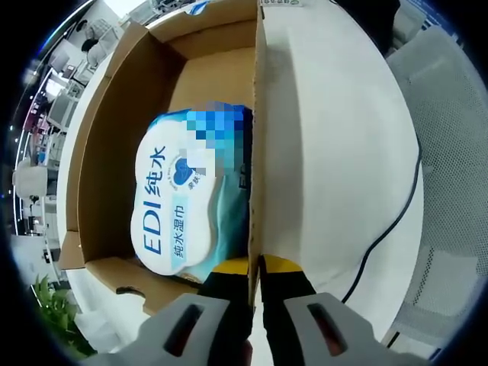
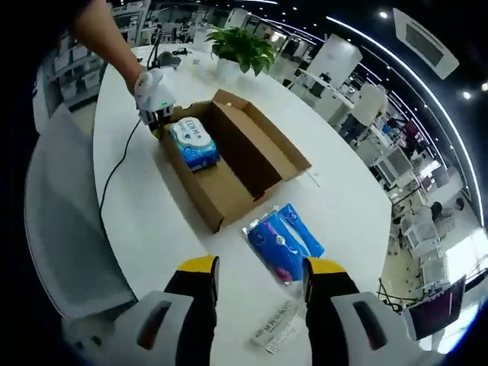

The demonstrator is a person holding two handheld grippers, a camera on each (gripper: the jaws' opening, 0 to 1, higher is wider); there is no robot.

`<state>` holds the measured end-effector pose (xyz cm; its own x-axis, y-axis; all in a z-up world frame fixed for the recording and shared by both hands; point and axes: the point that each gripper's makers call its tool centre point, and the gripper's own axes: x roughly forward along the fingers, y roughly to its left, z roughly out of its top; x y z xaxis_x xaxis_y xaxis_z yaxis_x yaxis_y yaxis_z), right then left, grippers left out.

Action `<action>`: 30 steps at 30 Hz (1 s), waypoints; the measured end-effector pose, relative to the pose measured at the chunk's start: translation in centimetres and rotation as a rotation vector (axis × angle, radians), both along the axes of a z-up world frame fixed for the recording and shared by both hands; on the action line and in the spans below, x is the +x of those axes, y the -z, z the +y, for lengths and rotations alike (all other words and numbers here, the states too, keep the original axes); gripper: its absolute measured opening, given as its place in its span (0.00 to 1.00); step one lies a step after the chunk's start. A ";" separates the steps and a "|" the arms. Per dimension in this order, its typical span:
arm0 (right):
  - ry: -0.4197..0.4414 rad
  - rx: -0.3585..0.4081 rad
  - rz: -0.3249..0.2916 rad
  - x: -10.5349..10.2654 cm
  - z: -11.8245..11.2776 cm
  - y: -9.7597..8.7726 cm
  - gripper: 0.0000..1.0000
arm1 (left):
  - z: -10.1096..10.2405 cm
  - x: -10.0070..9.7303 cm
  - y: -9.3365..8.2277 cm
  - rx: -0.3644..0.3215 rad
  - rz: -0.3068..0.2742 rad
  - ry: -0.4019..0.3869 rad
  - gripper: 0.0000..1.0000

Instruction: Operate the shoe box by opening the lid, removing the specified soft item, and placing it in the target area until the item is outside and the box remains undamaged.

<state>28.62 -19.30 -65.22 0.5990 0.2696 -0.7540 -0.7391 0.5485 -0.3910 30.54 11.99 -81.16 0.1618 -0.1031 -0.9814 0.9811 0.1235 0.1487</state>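
Note:
The brown shoe box (image 2: 229,194) lies open on the white table, its lid (image 2: 267,141) folded back. Inside it, at one end, rests a soft blue-and-white wet-wipes pack (image 1: 179,202) (image 2: 194,143). My left gripper (image 1: 255,267) is shut on the box's side wall (image 1: 257,114), whose edge runs between the yellow tips. From the right gripper view, a person's hand holds that left gripper (image 2: 158,122) at the box's far corner. My right gripper (image 2: 261,274) hovers open over the table in front of the box, holding nothing.
A blue plastic pack (image 2: 282,240) lies on the table beside the box, with a small white packet (image 2: 274,324) nearer me. A black cable (image 2: 114,179) runs along the table's edge. A potted plant (image 2: 240,46) stands at the far end, a grey chair (image 2: 69,221) on the left.

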 end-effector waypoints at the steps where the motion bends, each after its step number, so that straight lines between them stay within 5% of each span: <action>1: -0.004 0.016 0.018 -0.2 0.5 0.2 0.44 | 0.0 0.0 0.0 0.000 0.000 0.000 0.02; 8: -0.036 0.068 0.021 0.1 3.4 -1.0 0.45 | 0.0 0.0 0.0 -0.003 -0.005 -0.001 0.02; 13: -0.138 -0.009 0.022 0.1 4.9 -1.7 0.44 | 0.0 -0.1 -0.1 -0.001 -0.003 -0.001 0.02; 19: -0.171 0.034 0.029 0.0 6.5 -2.3 0.45 | 0.0 -0.1 -0.1 -0.001 -0.005 -0.003 0.02; 22: -0.213 -0.005 0.037 -0.1 6.8 -2.4 0.45 | 0.0 -0.1 -0.1 -0.001 -0.003 -0.003 0.02; 26: -0.322 -0.157 0.073 -0.4 6.7 -1.5 0.43 | 0.0 -0.1 -0.1 -0.001 -0.004 -0.002 0.02; 30: -0.292 -0.039 0.091 -0.4 8.5 -1.6 0.42 | 0.0 0.0 -0.1 0.000 -0.004 -0.006 0.02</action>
<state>28.18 -10.84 -63.67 0.4297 0.3904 -0.8142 -0.8964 0.2932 -0.3325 30.50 11.99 -81.08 0.1665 -0.1026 -0.9807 0.9798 0.1290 0.1529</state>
